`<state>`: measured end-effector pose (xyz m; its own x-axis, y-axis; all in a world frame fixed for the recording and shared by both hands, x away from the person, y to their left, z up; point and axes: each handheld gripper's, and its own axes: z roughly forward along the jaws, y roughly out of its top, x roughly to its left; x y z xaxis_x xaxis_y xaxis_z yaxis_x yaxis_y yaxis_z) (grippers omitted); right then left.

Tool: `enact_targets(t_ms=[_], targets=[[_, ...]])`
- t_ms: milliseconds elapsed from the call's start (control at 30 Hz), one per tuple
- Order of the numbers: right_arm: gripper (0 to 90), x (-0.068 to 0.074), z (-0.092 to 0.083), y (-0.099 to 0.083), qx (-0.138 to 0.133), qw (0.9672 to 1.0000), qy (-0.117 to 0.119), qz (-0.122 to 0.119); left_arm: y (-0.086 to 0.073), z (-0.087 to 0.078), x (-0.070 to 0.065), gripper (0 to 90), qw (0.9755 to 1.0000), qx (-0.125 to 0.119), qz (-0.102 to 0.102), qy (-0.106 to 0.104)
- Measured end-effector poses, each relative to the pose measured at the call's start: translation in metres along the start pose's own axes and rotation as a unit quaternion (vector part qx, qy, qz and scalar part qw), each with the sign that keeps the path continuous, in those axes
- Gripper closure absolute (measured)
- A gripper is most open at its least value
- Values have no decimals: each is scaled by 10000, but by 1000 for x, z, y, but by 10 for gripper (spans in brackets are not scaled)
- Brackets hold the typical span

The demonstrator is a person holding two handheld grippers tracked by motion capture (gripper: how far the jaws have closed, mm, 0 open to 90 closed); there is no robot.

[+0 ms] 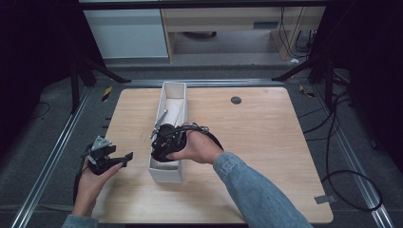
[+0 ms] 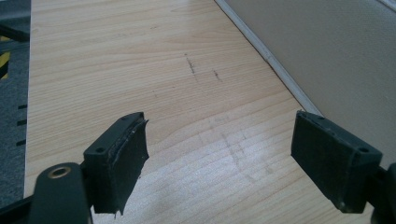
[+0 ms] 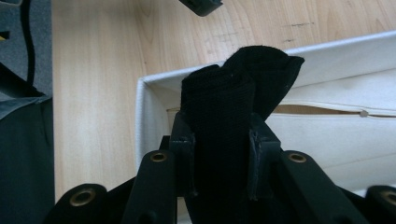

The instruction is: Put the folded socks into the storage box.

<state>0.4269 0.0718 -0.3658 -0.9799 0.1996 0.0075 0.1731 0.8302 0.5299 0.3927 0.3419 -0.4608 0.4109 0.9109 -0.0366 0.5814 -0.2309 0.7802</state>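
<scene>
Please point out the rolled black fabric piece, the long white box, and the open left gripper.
Rolled black fabric piece (image 3: 219,107), right gripper view, ribbed middle.
Long white box (image 1: 173,85), high view, far end wall.
Left gripper (image 2: 219,154), left gripper view, midway between jaws.

A blue denim sleeve (image 1: 256,190) is worn on the right arm. Each tool is black: the left tool (image 2: 219,158) carries flat rubber-faced jaws, brass-ringed pivots and a grey three-cornered plate (image 1: 100,142); a black cable (image 1: 209,135) trails from the right tool (image 3: 219,140).

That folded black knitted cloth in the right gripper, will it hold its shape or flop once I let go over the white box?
The folded black knitted cloth probably flops: its free end bulges and folds above the right gripper. The ribbed knit looks grippy, so slipping seems unlikely. It appears light, so it should drop softly into the long white box.
</scene>
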Motion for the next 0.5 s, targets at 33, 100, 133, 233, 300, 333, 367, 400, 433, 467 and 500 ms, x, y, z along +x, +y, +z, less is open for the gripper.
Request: enact_targets(t_ms=[33,100,133,233,300,333,367,400,433,467,500], targets=[[691,1,0,1,4,10000,14,-12,0,0,0,179,10000,6,10,-1],[691,2,1,1,5,10000,21,-30,0,0,0,180,10000,2,6,-9],[691,2,2,1,10,10000,14,-27,0,0,-1,180,10000,7,8,-4],[691,3,5,-1,17,10000,95,12,0,1,-1,180,10000,12,1,-5],[691,3,7,-2,12,9999,108,19,0,1,-1,180,10000,13,3,-8],[692,3,7,-2,13,9999,119,24,0,1,-1,180,10000,3,-6,-7],[692,3,8,-2,15,9999,125,30,0,1,-1,180,10000,15,6,-6],[692,4,8,-3,11,9999,139,36,0,1,-1,179,10000,18,12,-6],[692,4,9,-3,-1,9999,135,43,0,1,-2,179,10000,16,19,-7],[692,5,10,-3,13,9999,139,56,0,1,-2,180,10000,17,17,-12],[692,5,10,-3,28,9999,147,48,0,2,-2,179,10000,18,19,-14]])
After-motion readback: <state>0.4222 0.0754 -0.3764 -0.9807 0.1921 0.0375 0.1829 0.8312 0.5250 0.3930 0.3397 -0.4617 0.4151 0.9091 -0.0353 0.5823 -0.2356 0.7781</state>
